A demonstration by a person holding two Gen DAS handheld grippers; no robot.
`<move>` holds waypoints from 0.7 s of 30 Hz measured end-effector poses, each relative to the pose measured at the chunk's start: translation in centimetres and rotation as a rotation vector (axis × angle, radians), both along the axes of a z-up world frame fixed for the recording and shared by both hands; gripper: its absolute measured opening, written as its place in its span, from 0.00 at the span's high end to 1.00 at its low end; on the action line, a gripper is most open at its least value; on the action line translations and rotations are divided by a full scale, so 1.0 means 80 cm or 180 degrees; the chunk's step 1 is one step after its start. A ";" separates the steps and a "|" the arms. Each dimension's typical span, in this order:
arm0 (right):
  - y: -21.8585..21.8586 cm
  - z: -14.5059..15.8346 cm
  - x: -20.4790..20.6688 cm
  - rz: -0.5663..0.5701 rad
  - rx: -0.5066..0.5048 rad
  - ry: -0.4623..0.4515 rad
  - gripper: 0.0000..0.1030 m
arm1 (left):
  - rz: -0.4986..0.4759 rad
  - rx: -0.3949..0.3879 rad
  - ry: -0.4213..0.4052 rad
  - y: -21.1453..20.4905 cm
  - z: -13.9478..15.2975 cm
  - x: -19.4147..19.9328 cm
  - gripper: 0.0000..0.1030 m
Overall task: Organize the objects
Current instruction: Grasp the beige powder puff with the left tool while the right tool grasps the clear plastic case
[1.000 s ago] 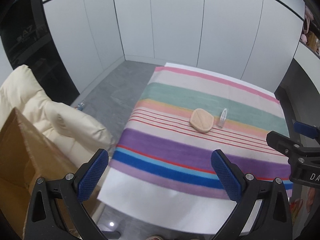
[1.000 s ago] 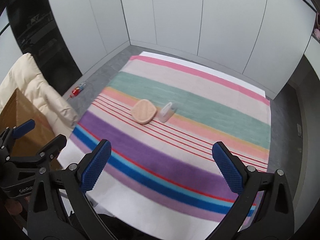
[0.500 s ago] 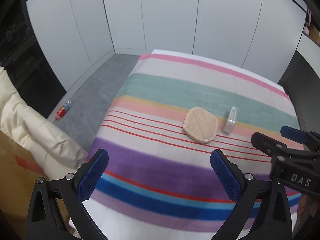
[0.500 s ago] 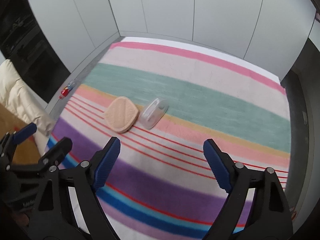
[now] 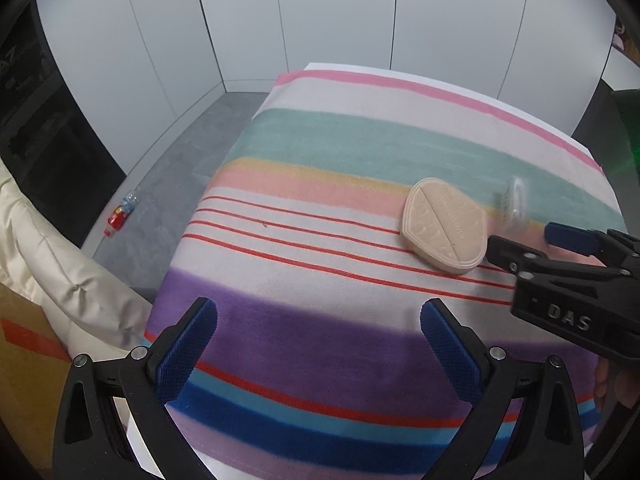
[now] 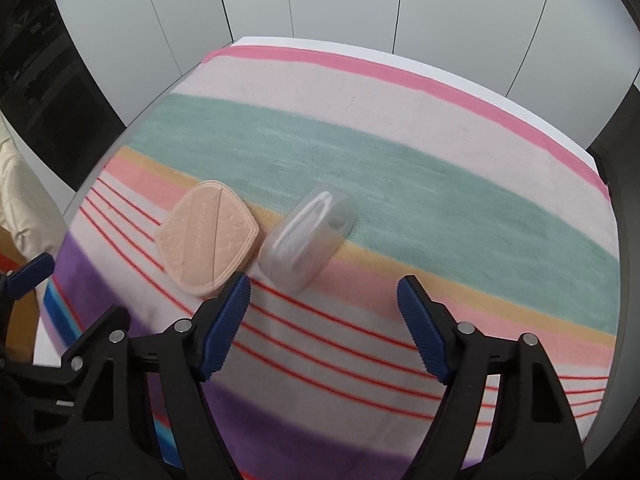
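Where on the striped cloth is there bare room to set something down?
Free: the green and pink bands beyond the clear case, and the purple band by the left tongs. Crowded: around the peach puff, where the right tongs hover.

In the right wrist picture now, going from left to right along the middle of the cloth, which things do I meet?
Cream padded cushion at the left edge → peach flat pad → clear plastic case, just beside the pad → bare striped cloth.

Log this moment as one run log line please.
left gripper: open, empty | right gripper: open, near clear plastic case | peach powder puff: beside case on striped cloth
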State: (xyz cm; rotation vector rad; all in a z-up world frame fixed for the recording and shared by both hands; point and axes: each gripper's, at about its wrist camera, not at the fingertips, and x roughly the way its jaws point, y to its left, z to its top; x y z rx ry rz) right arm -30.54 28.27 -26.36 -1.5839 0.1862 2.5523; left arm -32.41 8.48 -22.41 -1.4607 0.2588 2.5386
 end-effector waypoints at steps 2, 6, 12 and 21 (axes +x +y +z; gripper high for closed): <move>-0.001 -0.005 -0.007 -0.0023 0.0085 0.0046 0.23 | -0.0005 0.0008 -0.0002 0.001 -0.003 -0.001 0.01; 0.001 -0.006 -0.018 -0.0064 0.0128 0.0139 0.27 | -0.0047 0.0037 -0.0003 0.009 -0.008 -0.007 0.01; 0.018 -0.001 -0.015 -0.0017 0.0204 0.0200 0.67 | -0.0142 0.0167 0.0004 0.033 -0.012 -0.020 0.00; 0.049 0.000 -0.003 0.0104 0.0319 0.0181 0.84 | -0.0191 0.0123 0.0090 0.081 -0.019 -0.034 0.00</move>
